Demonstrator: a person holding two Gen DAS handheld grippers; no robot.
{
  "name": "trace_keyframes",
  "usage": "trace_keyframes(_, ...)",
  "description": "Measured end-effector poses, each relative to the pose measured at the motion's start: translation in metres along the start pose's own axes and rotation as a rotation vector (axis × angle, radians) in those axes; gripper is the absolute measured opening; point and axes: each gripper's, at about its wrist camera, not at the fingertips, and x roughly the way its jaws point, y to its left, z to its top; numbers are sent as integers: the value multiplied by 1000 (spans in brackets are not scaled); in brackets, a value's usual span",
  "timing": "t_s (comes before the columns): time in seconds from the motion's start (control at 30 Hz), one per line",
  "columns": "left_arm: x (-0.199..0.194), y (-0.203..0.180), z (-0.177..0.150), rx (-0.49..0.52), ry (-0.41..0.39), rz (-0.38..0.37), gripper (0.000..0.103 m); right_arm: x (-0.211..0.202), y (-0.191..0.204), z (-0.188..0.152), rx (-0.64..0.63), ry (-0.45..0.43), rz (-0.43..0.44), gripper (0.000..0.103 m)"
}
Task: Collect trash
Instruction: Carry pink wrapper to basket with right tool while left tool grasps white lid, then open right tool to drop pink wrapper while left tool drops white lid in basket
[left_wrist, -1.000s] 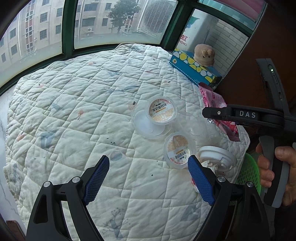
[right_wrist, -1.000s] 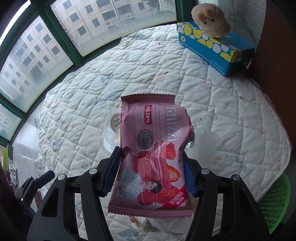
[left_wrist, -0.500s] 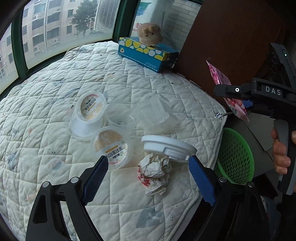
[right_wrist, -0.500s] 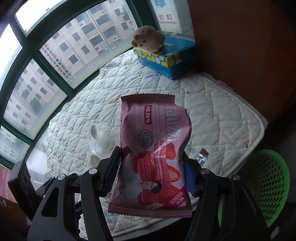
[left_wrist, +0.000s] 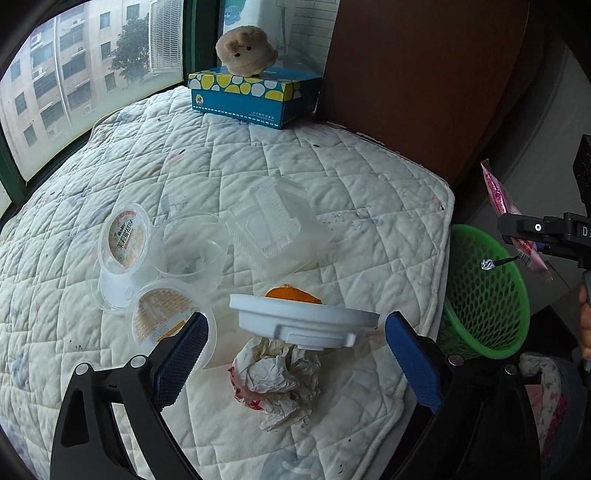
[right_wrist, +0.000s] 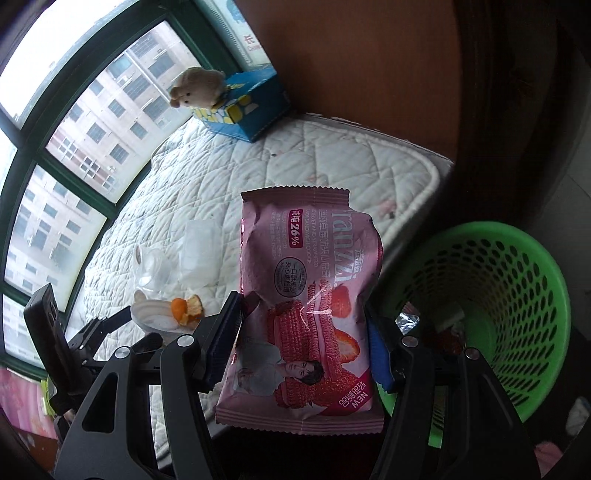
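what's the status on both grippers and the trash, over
Right gripper shut on pink snack wrapper, beside green basket, not over it. Left gripper open above crumpled paper. White lid overhangs the paper.

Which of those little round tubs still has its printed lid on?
Two do: the tilted tub and the one by the left tongs. The clear tub is open.

"26%", "NEW" on pink wrapper (right_wrist: 306, 295)

We're in a home, prob. a bedroom nook by a bay window (left_wrist: 74, 74): quilted pad (left_wrist: 332, 177) over a low platform, tissue box (left_wrist: 255, 96) w/ a plush toy (left_wrist: 245, 50) on top, green bin (right_wrist: 517, 295) beside it, apt blocks (right_wrist: 110, 110) outside.
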Motion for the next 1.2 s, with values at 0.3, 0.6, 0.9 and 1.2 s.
trace_keyframes(0.3, 13, -3, 3, 18, 6, 7, 93, -5, -36, -19, 76, 2, -7, 62)
trace_keyframes(0.6, 7, -6, 5, 9, -17, -11, 86, -9, -71, -36, 157, 2, -28, 62)
trace_keyframes(0.9, -24, -22, 16, 12, -72, -53, 86, -19, -103, -49, 202, -18, -79, 63)
trace_keyframes(1.2, -40, -69, 37, 55, -100, -152, 86, -24, -127, -56, 194, -40, -139, 77)
